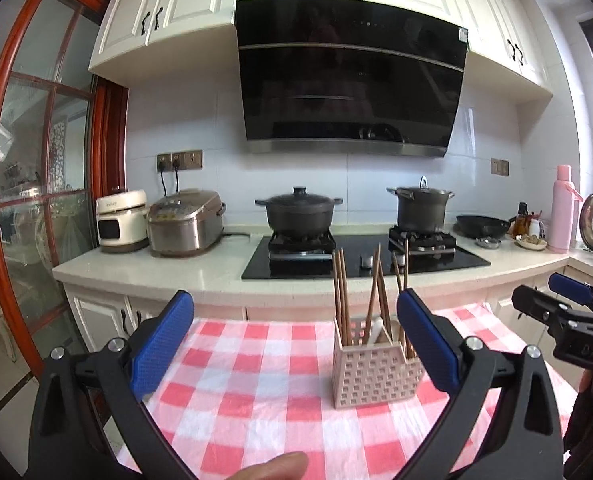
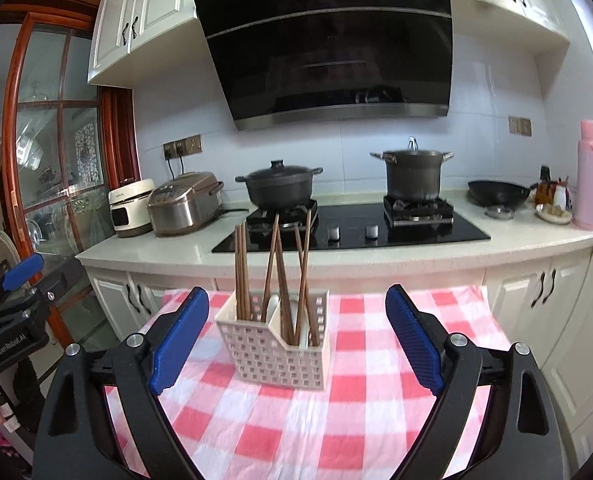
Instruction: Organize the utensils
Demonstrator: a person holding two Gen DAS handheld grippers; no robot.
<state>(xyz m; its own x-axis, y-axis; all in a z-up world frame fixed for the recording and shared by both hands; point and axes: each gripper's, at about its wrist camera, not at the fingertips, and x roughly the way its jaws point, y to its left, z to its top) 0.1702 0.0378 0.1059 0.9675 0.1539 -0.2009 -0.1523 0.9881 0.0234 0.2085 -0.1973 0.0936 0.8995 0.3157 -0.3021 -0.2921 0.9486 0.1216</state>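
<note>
Standing upright in the holder (image 2: 280,356), chopsticks (image 2: 242,276); both grippers agape

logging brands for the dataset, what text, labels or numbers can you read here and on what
"GenRobot.AI": white lettering on the black body of the left gripper, right wrist view.
"DAS": partial raised letters on the black body of the right gripper, left wrist view; the rest is cut off.
Small brand word on the cream white box-shaped cooker: too blurred to read.
White sticker on the black glass range hood: too small to read.
</note>
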